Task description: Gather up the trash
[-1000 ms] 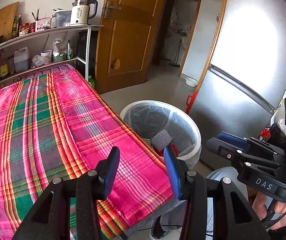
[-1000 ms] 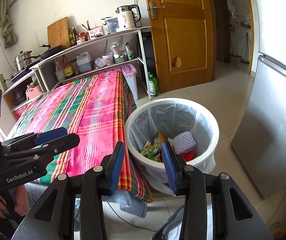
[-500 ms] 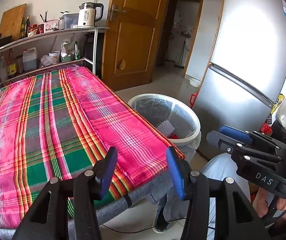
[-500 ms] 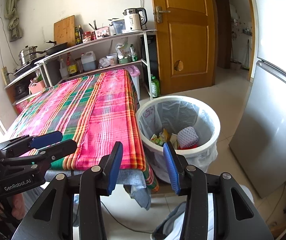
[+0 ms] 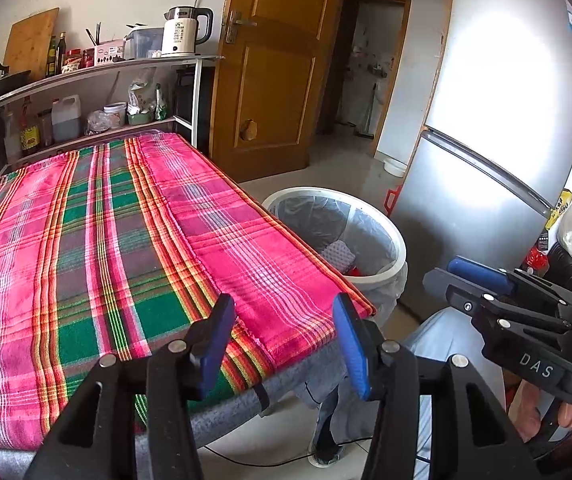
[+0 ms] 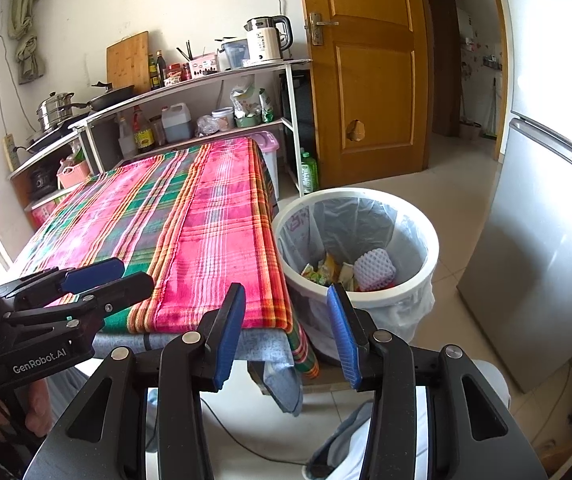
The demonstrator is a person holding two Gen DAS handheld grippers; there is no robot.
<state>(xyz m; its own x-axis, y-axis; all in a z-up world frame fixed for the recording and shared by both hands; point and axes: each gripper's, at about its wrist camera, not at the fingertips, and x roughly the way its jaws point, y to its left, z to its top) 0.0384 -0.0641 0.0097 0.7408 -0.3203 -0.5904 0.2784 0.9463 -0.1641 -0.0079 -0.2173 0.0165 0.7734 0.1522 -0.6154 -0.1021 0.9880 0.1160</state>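
Left wrist view: the left gripper (image 5: pixel 284 336) is parted and empty, having just widened, over the plaid tablecloth (image 5: pixel 86 248); the right gripper (image 6: pixel 286 328) is likewise released, holding nothing. Collected trash (image 6: pixel 369 270) sits in the lined bin (image 6: pixel 413 292) beside the table. Risk: a careless reach could snag the cloth or tip the bin.

Pink-green plaid tablecloth (image 5: pixel 134 240); white bin (image 6: pixel 397 300), seemingly grey liner; blue fingers (image 6: pixel 228 332).
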